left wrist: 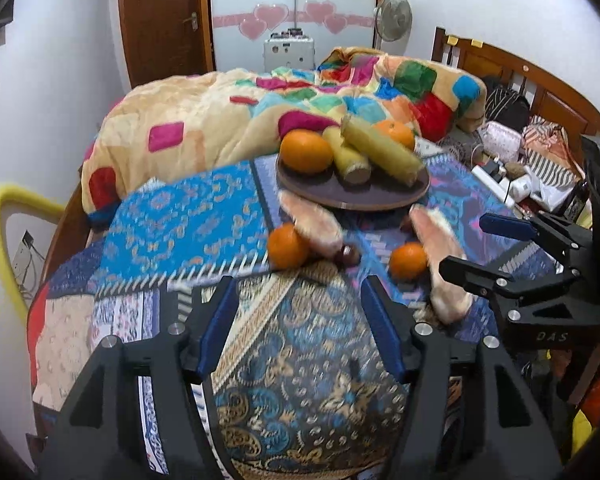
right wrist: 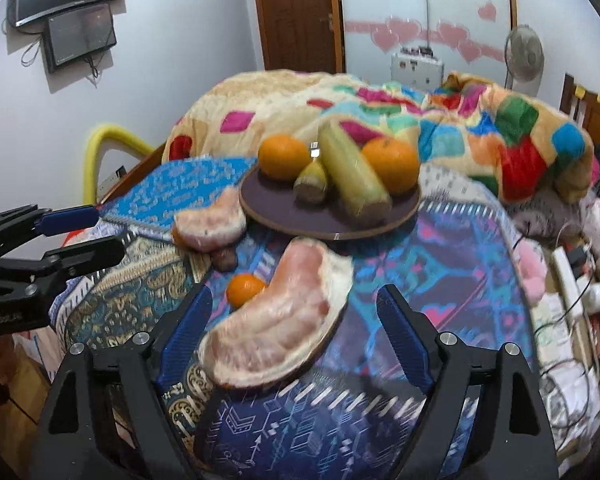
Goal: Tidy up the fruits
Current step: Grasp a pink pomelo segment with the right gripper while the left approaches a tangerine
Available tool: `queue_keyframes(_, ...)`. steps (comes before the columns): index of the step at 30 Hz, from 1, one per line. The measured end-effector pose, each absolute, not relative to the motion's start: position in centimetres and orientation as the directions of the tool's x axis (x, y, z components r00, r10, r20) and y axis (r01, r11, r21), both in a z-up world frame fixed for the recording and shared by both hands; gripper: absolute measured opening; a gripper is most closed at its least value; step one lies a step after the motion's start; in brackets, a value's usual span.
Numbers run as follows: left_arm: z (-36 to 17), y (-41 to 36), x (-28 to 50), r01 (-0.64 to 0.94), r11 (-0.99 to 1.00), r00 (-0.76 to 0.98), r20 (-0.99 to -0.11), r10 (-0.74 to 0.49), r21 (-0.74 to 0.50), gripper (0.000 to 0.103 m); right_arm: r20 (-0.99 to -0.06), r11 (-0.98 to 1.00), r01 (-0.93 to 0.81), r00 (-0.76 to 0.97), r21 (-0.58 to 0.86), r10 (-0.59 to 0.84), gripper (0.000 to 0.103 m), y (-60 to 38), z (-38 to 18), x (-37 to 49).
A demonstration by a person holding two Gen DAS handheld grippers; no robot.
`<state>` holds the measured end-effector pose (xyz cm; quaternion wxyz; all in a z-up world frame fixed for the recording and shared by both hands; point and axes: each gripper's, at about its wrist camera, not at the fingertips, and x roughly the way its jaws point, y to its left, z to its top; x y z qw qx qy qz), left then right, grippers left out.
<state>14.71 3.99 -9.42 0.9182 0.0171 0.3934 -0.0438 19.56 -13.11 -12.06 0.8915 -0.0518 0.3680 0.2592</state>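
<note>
A dark round plate (left wrist: 352,196) (right wrist: 328,220) holds two oranges (left wrist: 306,151) (right wrist: 390,164) and two yellow-green cane pieces (left wrist: 380,152) (right wrist: 352,176). On the patterned cloth lie two pink pomelo segments (left wrist: 314,224) (right wrist: 284,320), two small tangerines (left wrist: 287,246) (right wrist: 244,289) and a dark chestnut (left wrist: 346,255). My left gripper (left wrist: 300,312) is open and empty, short of the left tangerine. My right gripper (right wrist: 296,320) is open, its fingers on either side of the near pomelo segment, not touching it. It also shows in the left wrist view (left wrist: 464,246).
A colourful blanket (left wrist: 260,108) is heaped behind the plate. Clutter with a power strip (right wrist: 572,280) lies at the right. A wooden headboard (left wrist: 540,76), a fan (left wrist: 394,12) and a door (left wrist: 164,20) stand behind. A yellow frame (left wrist: 4,216) is at the left edge.
</note>
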Motion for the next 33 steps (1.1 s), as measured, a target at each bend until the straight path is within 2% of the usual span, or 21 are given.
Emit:
queue_keyframes(11,-11.3,5.3,14.6,0.070,0.998,0.663,-0.747,-0.051,-0.006,0.063,-0.723,0.862,-0.503,0.569,0.072,0.392,0.080,-12.9,-14.3,19.3)
queue_keyframes(13,-11.5,5.6,15.0,0.065,0.998,0.661,-0.749,-0.048,-0.007,0.063,-0.738,0.861,-0.506,0.559,0.058,0.378,0.075,-13.5,-14.5,19.2)
queue_keyframes(17,-12.3,5.7,15.9,0.059,0.998,0.651,-0.758,-0.048,-0.013,0.063,-0.743,0.867,-0.497,0.568,0.033,0.354,0.071,-14.9,-14.6,19.3)
queue_keyframes(23,-13.1,5.6,17.2,0.051,0.999,0.650,-0.759,-0.038,-0.007,0.063,-0.749,0.867,-0.496,0.555,0.053,0.363,0.070,-16.3,-14.5,20.0)
queue_keyframes(28,-13.5,5.7,18.3,0.063,0.997,0.642,-0.764,-0.065,-0.032,0.063,-0.754,0.861,-0.508,0.553,0.031,0.354,0.065,-17.2,-14.5,19.9)
queue_keyframes(33,-13.9,5.6,19.8,0.077,0.994,0.626,-0.773,-0.105,-0.073,0.062,-0.754,0.872,-0.489,0.583,-0.029,0.302,0.065,-18.9,-14.3,19.3)
